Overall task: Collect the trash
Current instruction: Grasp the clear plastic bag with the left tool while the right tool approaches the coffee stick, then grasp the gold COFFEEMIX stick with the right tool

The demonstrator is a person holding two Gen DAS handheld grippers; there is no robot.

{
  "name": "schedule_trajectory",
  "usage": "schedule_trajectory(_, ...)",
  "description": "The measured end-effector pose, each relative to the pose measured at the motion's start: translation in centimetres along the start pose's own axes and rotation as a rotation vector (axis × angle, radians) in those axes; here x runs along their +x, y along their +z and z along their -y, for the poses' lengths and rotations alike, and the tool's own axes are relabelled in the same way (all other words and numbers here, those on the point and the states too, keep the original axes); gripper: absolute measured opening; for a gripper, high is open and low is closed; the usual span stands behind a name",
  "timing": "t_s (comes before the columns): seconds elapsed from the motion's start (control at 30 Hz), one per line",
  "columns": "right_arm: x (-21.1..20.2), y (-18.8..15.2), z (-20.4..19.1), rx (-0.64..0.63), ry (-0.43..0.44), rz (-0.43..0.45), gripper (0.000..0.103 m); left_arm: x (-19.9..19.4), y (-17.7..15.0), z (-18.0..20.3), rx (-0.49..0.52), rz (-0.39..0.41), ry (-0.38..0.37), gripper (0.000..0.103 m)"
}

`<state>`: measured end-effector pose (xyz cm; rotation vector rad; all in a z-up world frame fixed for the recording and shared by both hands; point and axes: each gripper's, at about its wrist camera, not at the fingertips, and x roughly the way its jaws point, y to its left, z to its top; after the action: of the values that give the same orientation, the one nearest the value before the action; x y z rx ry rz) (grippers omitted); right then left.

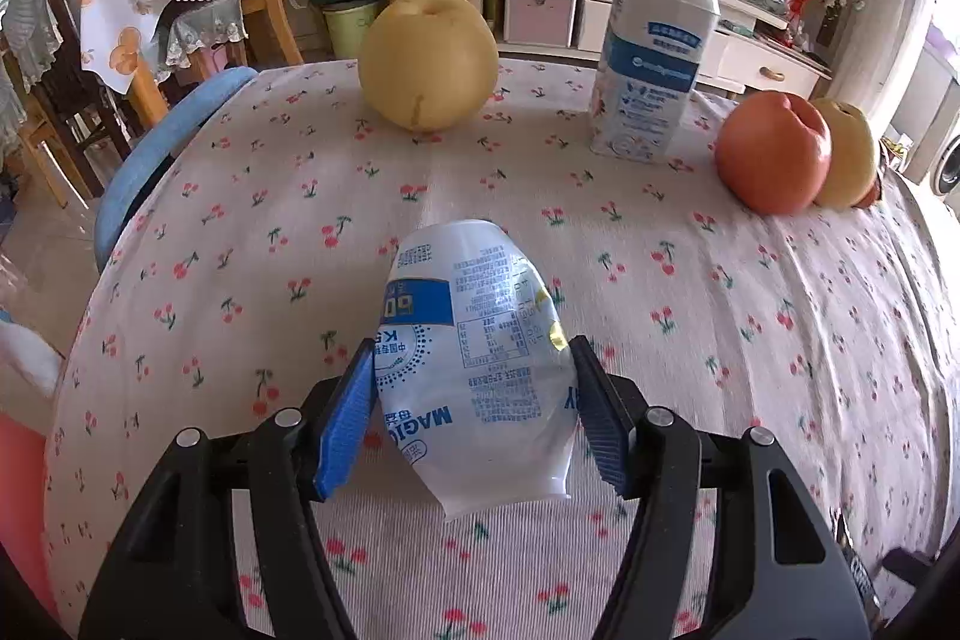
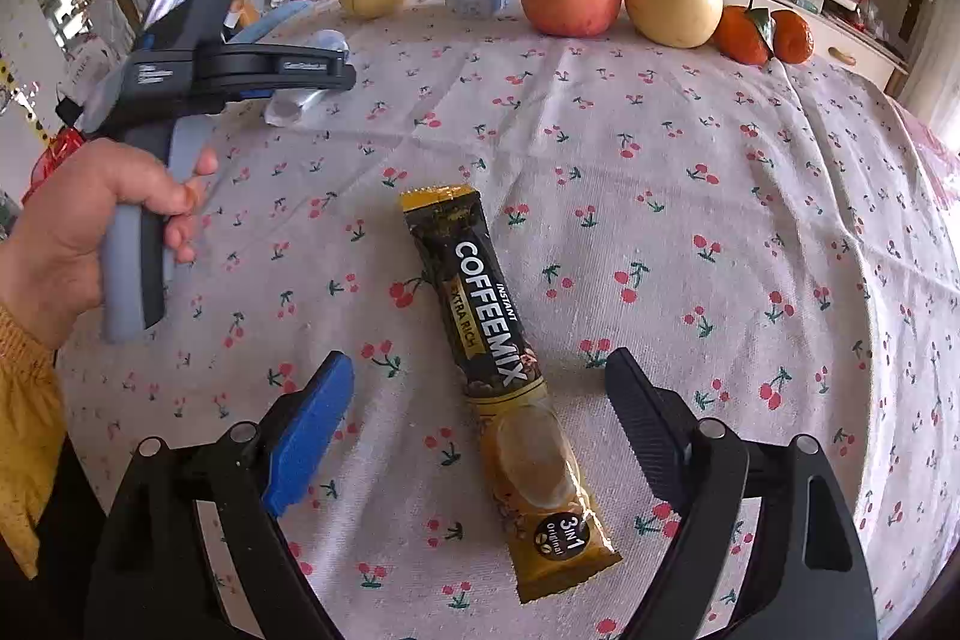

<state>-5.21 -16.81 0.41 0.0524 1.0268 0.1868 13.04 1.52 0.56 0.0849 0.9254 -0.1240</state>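
Between the pads of the left gripper [image 1: 474,394] a white and blue pouch [image 1: 477,370] is clamped, both pads pressed to its sides, its far end pointing to 12 o'clock. Beyond it, bare cherry-print worktop [image 1: 750,292] is seen up to a pear [image 1: 427,61] at 12 o'clock and a white bottle [image 1: 654,58] at 1 o'clock. Under the right gripper [image 2: 480,400] a coffee sachet [image 2: 504,382] is laid flat between widely parted, untouching fingers; the worktop edge is seen at 3 o'clock.
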Motion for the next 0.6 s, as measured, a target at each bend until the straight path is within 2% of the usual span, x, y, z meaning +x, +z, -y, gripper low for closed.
schedule_trajectory(0.5,0.5,-0.4,-0.7,-0.063,-0.048,0.027,0.085,-5.1,-6.0,-0.7,0.036,0.051,-0.067,0.064)
schedule_trajectory(0.6,0.3,-0.6,-0.6,-0.071,-0.056,0.029,0.081,-6.4,-7.2,-1.0,0.036,0.074,-0.076,0.064)
